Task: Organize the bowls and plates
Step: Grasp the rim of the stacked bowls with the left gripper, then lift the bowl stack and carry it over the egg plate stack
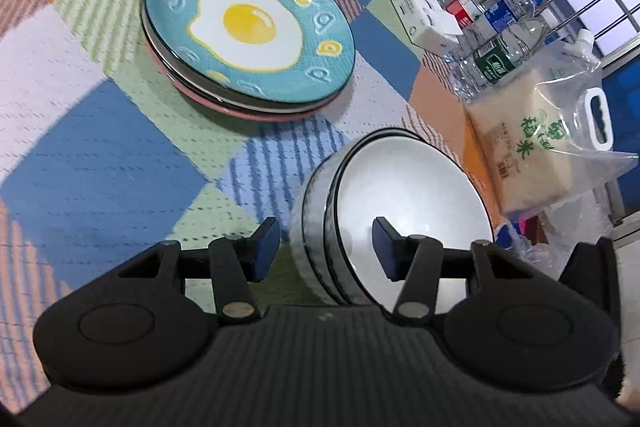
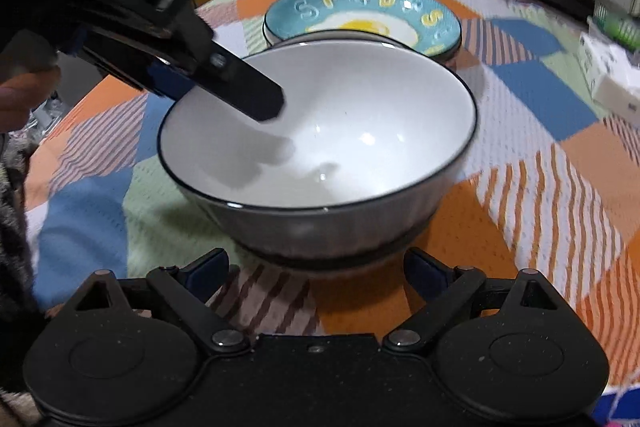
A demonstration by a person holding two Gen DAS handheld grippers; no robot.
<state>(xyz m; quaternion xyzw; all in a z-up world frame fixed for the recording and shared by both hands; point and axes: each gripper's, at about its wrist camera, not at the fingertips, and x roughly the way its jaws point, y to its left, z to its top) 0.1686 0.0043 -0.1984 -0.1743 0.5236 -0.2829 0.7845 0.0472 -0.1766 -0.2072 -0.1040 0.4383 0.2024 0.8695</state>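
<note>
A stack of white bowls with dark rims stands on the patchwork tablecloth. My left gripper is open, its jaws astride the near wall of the bowl stack, one finger inside the top bowl, one outside. That gripper also shows in the right wrist view, one finger reaching into the bowl. A stack of plates topped by a blue fried-egg plate lies beyond the bowls. My right gripper is open and empty, just in front of the bowl stack's base.
Water bottles, a white box and a clear bag of rice stand at the table's right side. A white box shows at the right edge. Shelves and a chair stand behind the table.
</note>
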